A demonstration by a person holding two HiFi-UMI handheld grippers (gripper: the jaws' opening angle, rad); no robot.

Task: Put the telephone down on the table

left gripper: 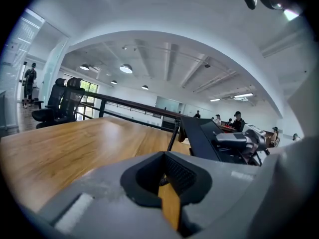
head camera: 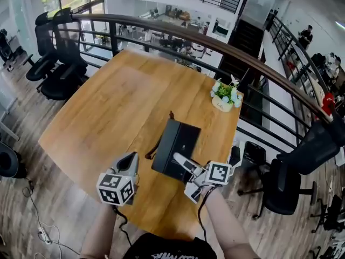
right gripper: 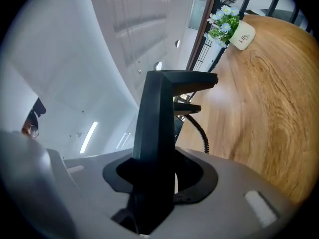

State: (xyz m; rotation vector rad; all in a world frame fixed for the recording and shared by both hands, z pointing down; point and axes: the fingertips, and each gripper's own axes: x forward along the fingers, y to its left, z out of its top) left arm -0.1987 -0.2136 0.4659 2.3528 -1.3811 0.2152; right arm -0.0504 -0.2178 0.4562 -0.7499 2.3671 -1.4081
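The black telephone [head camera: 177, 150] is tilted up on edge over the near part of the wooden table [head camera: 118, 107]. My right gripper [head camera: 180, 161] is shut on its near side; in the right gripper view the telephone [right gripper: 157, 123] rises straight out of the jaws, with its coiled cord [right gripper: 197, 128] hanging behind. My left gripper [head camera: 128, 163] is to the left of the telephone, apart from it. In the left gripper view its jaws stand together with only a thin slit between them, and the telephone [left gripper: 204, 138] shows to the right.
A small white pot of flowers [head camera: 225, 96] stands at the table's far right edge. A dark railing [head camera: 178, 31] curves behind the table. Black office chairs stand at the far left [head camera: 59, 63] and at the right [head camera: 294, 182].
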